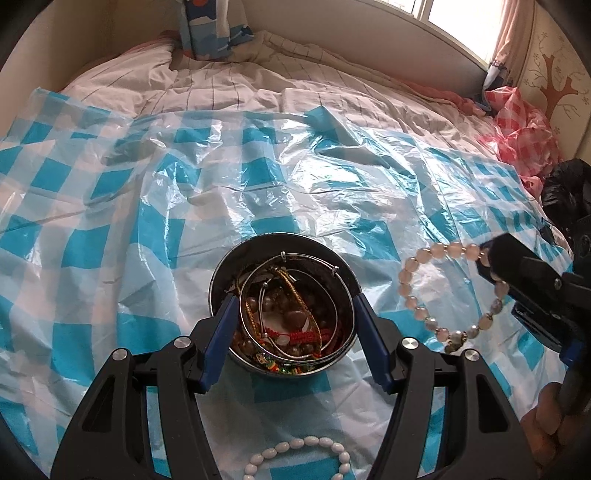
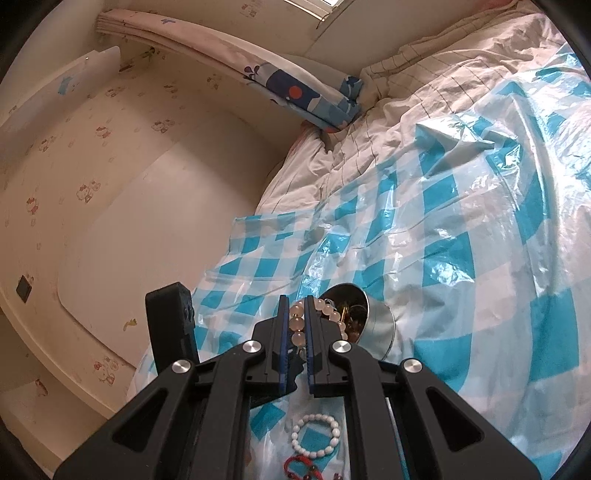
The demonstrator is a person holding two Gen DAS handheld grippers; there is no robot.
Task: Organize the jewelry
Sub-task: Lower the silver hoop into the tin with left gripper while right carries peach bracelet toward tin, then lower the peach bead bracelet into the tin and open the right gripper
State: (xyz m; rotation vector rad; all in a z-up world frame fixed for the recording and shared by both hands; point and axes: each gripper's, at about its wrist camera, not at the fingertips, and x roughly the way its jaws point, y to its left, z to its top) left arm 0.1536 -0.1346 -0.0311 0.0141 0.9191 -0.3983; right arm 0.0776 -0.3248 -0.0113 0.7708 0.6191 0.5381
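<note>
A round metal bowl (image 1: 218, 280) full of bangles and beaded bracelets sits on the blue checked plastic sheet (image 1: 184, 192). My left gripper (image 1: 293, 306) is open, its fingers on either side of the bowl's rim. My right gripper (image 2: 297, 321) is shut on a pink bead bracelet (image 1: 417, 306), which hangs in the air to the right of the bowl; the bracelet's beads (image 2: 297, 325) show between the fingers. A white bead bracelet (image 1: 295, 452) lies on the sheet in front of the bowl and also shows in the right wrist view (image 2: 316, 435). The bowl (image 2: 376, 321) lies just beyond the right fingers.
A red cord bracelet (image 2: 299, 467) lies near the white one. A pink checked plastic bag (image 1: 517, 133) and a black bag (image 1: 565, 192) sit at the right. A blue patterned pillow (image 1: 207, 26) leans at the bed's head. A wall runs along the bed's left side (image 2: 110, 221).
</note>
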